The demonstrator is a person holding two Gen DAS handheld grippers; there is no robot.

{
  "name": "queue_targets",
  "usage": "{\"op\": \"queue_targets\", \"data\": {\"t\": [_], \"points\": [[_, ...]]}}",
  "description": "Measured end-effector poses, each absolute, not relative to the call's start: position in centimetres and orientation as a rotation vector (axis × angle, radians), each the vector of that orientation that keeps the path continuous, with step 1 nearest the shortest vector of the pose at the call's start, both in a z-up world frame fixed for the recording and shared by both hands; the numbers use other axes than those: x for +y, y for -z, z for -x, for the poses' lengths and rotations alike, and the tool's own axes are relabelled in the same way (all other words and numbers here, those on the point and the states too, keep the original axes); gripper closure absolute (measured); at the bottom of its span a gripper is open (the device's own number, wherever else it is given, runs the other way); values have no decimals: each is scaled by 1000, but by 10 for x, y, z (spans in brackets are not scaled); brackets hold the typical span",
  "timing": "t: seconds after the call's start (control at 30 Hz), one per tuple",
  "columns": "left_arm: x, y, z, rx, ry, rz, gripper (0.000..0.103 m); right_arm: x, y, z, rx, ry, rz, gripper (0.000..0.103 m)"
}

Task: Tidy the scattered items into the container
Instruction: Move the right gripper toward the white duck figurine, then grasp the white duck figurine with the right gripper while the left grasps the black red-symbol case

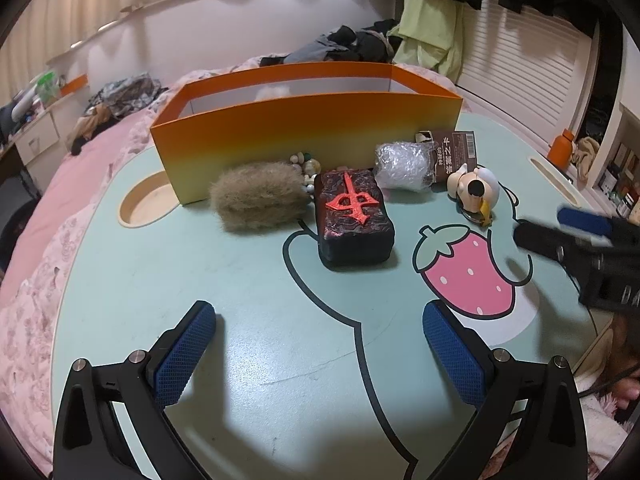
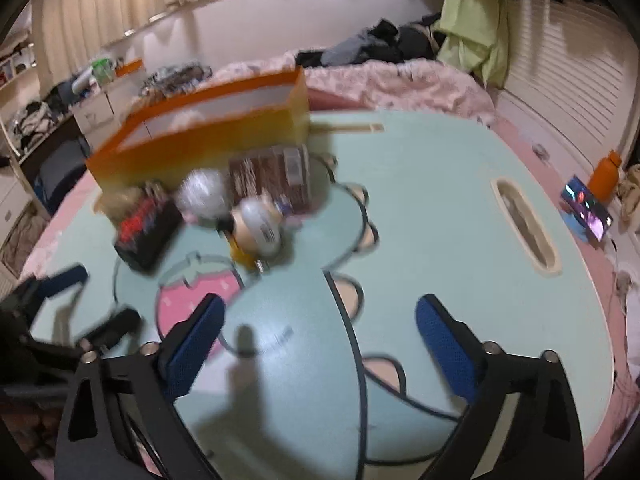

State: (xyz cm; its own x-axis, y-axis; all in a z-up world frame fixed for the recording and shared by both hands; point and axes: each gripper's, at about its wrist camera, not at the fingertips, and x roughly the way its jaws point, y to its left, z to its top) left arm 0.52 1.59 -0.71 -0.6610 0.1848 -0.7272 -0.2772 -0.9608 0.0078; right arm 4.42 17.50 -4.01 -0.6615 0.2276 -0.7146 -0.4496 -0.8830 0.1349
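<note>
An orange open-top box (image 1: 304, 128) stands at the back of the mint lap table (image 1: 248, 332). In front of it lie a brown furry pouch (image 1: 258, 196), a dark block with a red character (image 1: 352, 216), a clear crinkled plastic wad (image 1: 402, 166), a brown card packet (image 1: 454, 154) and a small duck figure (image 1: 476, 192). My left gripper (image 1: 320, 344) hovers open over bare table short of the block. My right gripper (image 2: 320, 340) is also open and holds nothing; it shows at the right edge of the left wrist view (image 1: 560, 228). The right wrist view is blurred.
The table rests on a pink bed (image 1: 44, 208) with clothes piled at the back (image 1: 348, 44). A round cup recess (image 1: 146, 204) sits left of the box and a long slot (image 2: 524, 224) on the table's right. An orange bottle (image 2: 606, 176) and a phone (image 2: 586, 206) lie beyond the right edge.
</note>
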Motion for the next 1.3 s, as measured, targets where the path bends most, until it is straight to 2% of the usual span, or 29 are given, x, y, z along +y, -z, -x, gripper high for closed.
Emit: {"op": "queue_targets", "data": {"t": [0.1, 0.17, 0.3, 0.33, 0.37, 0.4, 0.43, 0.47, 0.63, 1.07, 1.2, 1.3], "points": [[16, 7, -5, 170, -2646, 1140, 0, 172, 34, -25, 423, -2573, 1037, 11], [16, 7, -5, 171, -2647, 1139, 0, 171, 34, -11, 446, -2580, 1055, 21], [16, 7, -5, 171, -2647, 1139, 0, 172, 35, 11, 406, -2564, 1074, 21], [16, 7, -5, 170, -2647, 1139, 0, 173, 37, 15, 391, -2556, 1081, 24], [16, 7, -5, 170, -2647, 1139, 0, 174, 40, 17, 395, -2551, 1096, 42], [16, 7, -5, 171, -2646, 1139, 0, 175, 43, 17, 419, -2554, 1115, 50], [17, 7, -6, 171, -2647, 1139, 0, 176, 44, 13, 444, -2563, 1110, 64], [17, 7, -6, 170, -2647, 1139, 0, 175, 44, 8, 452, -2571, 1084, 65], [18, 6, -6, 170, -2647, 1139, 0, 173, 46, -23, 541, -2621, 992, 66], [18, 2, -3, 144, -2605, 1165, 0, 157, 30, -57, 439, -2642, 840, 66], [11, -16, 10, 45, -2610, 1148, 0, 157, 30, -58, 442, -2650, 829, 66], [13, -31, 22, 44, -2654, 1086, 3, 159, 31, -58, 464, -2648, 833, 66]]}}
